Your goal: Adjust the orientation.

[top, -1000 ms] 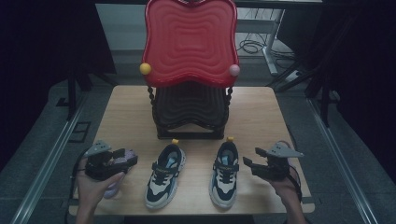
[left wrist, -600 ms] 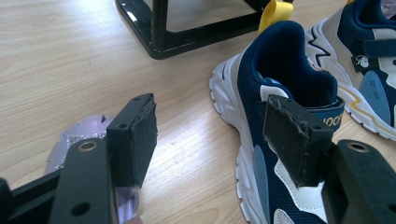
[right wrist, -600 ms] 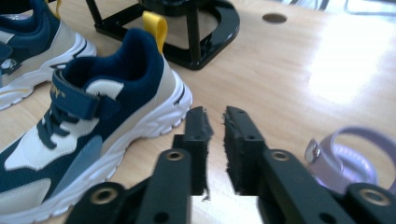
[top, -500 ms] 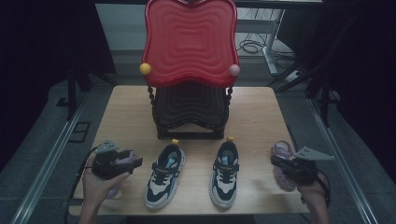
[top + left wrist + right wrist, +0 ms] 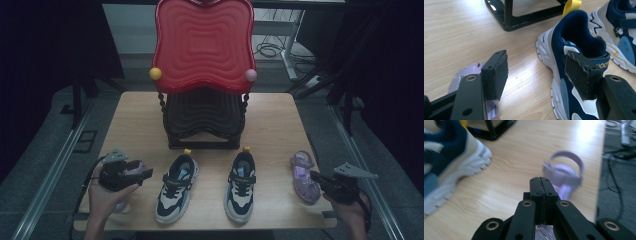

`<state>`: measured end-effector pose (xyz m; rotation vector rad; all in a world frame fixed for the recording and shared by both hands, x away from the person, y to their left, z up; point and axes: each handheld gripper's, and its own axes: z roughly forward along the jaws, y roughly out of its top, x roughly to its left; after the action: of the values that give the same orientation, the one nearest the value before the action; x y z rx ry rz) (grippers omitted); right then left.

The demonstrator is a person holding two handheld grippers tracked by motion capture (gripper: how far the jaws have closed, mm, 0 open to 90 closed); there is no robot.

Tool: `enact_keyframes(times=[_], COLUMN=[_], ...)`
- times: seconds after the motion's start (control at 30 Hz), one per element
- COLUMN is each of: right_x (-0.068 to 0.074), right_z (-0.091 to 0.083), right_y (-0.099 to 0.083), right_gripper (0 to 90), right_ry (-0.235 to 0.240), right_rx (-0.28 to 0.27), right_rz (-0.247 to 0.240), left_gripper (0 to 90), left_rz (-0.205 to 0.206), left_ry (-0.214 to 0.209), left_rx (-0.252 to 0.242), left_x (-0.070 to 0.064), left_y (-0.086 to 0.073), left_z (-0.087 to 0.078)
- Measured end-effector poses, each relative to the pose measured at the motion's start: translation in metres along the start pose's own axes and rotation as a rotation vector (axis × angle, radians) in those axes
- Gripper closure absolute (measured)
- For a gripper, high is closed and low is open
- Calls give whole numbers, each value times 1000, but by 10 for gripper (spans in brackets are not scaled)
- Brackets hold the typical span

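Both claws have drawn outward: the right claw [image 5: 541, 182], pinched on the right purple sandal [image 5: 304, 177], holds it beside the sneakers [image 5: 176, 187]; the left claw [image 5: 536, 75] gapes above its sandal [image 5: 464, 75] on the worktop [image 5: 280, 125]. Placement looks nearly finished.

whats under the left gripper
A purple sandal lies on the wooden table under the left gripper, whose jaws stand open and empty. The gripper and the hand cover most of it, so its straps and toe cannot be seen.

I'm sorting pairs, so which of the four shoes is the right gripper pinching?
The purple sandal at the table's right edge; the right gripper is shut on its toe, away from the two navy sneakers.
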<state>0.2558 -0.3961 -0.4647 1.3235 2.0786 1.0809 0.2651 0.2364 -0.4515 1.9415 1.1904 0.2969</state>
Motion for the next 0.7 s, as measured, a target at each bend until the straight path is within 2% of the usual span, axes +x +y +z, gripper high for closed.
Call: enact_keyframes(times=[0.2,0.43,0.7], right_x=[-10,-22,-29], right_z=[-7,0,4], right_y=[-9,-26,-39], right_gripper=[894,894,894], right_ry=[-22,-34,-54], right_rx=[5,54,102], right_rz=[3,45,63], left_gripper=[350,350,349], left_rz=[5,4,2], left_ry=[1,3,4], left_rx=[9,6,6], left_x=[-2,0,1], left_y=[0,0,0], left_z=[1,0,-1])
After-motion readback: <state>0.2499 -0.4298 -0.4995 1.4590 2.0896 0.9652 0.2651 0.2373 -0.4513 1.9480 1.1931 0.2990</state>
